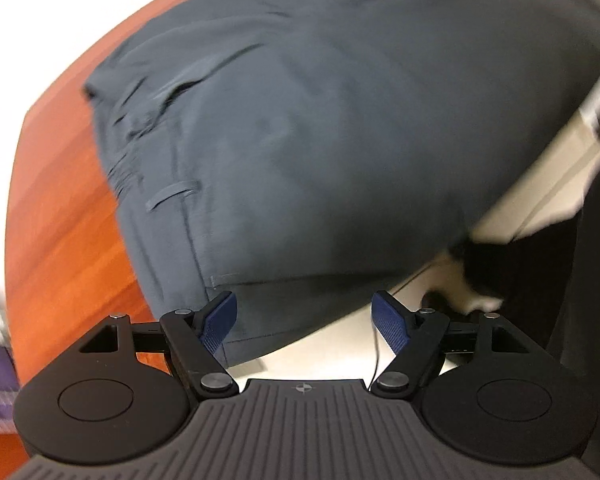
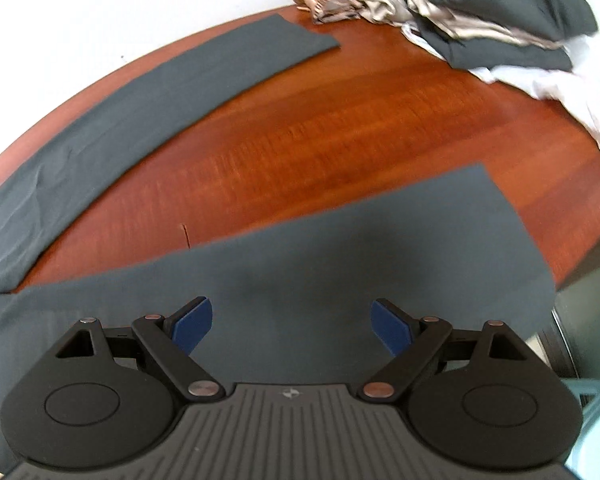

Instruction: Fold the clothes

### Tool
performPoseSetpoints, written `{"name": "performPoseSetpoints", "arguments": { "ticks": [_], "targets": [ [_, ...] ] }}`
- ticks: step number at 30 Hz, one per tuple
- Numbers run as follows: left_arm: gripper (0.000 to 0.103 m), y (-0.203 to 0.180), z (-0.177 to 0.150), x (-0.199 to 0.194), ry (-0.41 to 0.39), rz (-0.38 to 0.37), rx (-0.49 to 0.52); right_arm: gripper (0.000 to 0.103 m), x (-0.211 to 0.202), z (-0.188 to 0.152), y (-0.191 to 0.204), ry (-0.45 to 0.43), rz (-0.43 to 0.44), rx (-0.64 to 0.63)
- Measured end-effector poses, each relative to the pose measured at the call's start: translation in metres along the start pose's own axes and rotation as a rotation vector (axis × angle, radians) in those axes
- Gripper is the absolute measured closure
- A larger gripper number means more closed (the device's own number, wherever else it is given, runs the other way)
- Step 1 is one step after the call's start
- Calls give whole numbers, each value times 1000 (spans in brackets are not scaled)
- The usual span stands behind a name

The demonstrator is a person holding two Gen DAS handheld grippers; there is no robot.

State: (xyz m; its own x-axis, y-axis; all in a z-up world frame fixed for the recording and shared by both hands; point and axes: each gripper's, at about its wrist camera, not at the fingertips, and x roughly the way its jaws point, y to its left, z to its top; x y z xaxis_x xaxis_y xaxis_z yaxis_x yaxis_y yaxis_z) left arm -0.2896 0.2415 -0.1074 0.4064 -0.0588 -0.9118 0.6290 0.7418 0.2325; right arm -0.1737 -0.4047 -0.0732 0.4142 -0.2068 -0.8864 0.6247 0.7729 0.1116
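My left claw [image 1: 304,316] and right claw [image 2: 292,320] both gape wide and empty over the grey trousers [image 2: 340,248] spread legs apart on the counter [image 2: 340,120]: soft, limp, light cloth, I judge, best pinched at waistband and hem.

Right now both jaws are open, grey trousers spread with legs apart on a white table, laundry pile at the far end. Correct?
Not quite: the table is reddish-brown wood, not white, as the right wrist view shows. The rest stands: both jaws open, grey trousers legs apart, laundry pile beyond.
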Motion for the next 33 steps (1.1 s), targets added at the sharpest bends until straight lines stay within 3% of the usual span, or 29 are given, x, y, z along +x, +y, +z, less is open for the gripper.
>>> {"name": "performPoseSetpoints", "arguments": {
  "ticks": [6, 11, 23, 27, 33],
  "targets": [
    [27, -23, -13, 10, -30, 16, 224, 12, -11, -22, -5, 1, -15, 29],
    [27, -35, -21, 20, -60, 55, 323, 12, -21, -36, -9, 1, -24, 43],
    [28, -54, -35, 37, -196, 247, 556, 12, -49, -65, -24, -17, -46, 94],
    [39, -64, -39, 42, -222, 308, 611, 12, -52, -70, -31, -20, -46, 112],
    [56, -73, -44, 33, -249, 327, 654, 12, -55, -74, -38, -25, -34, 116]
  ]
}}
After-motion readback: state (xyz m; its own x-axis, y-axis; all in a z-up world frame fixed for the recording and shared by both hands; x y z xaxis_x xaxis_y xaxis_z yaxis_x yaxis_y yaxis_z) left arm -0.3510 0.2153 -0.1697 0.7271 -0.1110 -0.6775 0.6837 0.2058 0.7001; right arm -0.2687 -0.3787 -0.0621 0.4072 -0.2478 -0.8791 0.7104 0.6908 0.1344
